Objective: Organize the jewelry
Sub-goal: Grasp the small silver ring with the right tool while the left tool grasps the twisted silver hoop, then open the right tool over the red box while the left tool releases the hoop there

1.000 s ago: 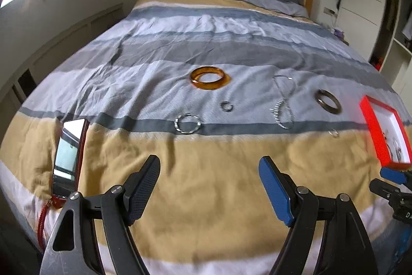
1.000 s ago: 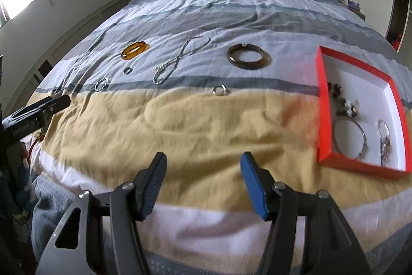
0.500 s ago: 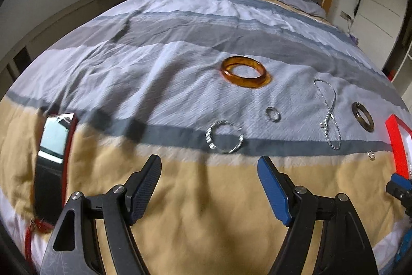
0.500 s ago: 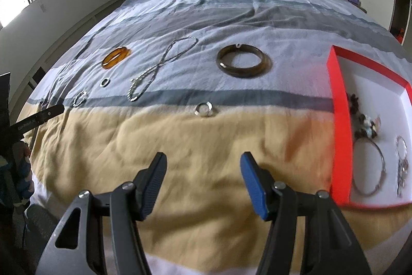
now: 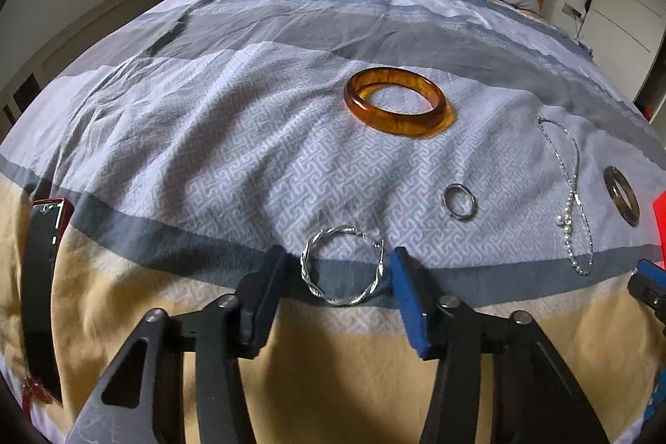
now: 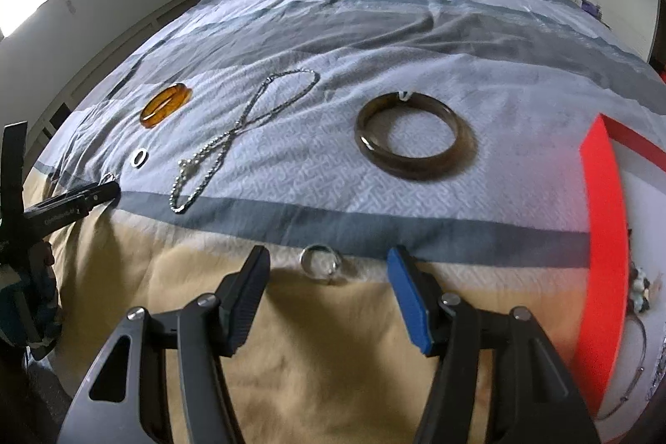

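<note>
My left hand-held gripper is closing, its jaws either side of the twisted silver bangle that lies flat on the bed, where the grey stripe meets the yellow; the pads are close to its rim, but I see a sliver of cover between them and the metal, so nothing is pinched. Beyond it to the right lies a small silver ring, and further up the cover the amber bangle. The beaded necklace trails down the right side, with a dark brown bangle past it near the edge of view. A phone in a red case lies on the yellow band at my far left. My right hand-held gripper is spread wide, with another silver ring lying on the bed between its tips, apart from both pads. From that view the brown bangle sits ahead, well apart from the ring, and the red tray at the right holds a few pieces, blurred.
</note>
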Available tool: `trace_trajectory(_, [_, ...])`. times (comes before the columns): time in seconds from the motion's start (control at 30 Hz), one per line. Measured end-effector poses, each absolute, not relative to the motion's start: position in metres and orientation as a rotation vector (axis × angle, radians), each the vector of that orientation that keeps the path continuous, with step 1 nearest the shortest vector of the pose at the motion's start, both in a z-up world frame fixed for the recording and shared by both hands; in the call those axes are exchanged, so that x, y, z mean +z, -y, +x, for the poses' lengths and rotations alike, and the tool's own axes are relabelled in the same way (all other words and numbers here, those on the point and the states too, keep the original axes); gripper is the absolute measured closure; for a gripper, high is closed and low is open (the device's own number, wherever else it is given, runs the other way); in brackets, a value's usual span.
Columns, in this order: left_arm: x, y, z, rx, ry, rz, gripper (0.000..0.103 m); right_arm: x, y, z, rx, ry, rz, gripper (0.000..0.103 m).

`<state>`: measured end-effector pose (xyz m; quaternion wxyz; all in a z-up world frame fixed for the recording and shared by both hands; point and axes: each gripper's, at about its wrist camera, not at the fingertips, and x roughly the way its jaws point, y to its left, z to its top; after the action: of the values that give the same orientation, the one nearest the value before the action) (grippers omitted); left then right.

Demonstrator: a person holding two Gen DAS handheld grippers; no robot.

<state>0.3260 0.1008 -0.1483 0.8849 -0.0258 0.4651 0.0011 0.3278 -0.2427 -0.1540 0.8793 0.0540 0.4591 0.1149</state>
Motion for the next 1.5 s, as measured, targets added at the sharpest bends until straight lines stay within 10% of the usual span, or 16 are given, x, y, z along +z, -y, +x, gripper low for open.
trace_trajectory(0.2, [-0.148, -0.097, 0.328, 0.009, -0.965, -0.032, 0.064, -0.160, 0.239, 0.328, 0.270, -0.969, 0.102, 0.084])
trace_trajectory(1.5, [-0.046, 0.128, 0.235, -0.353, -0.854, 0.086, 0.064, -0.073, 0.418, 0.203, 0.088, -0.804, 0.179, 0.084])
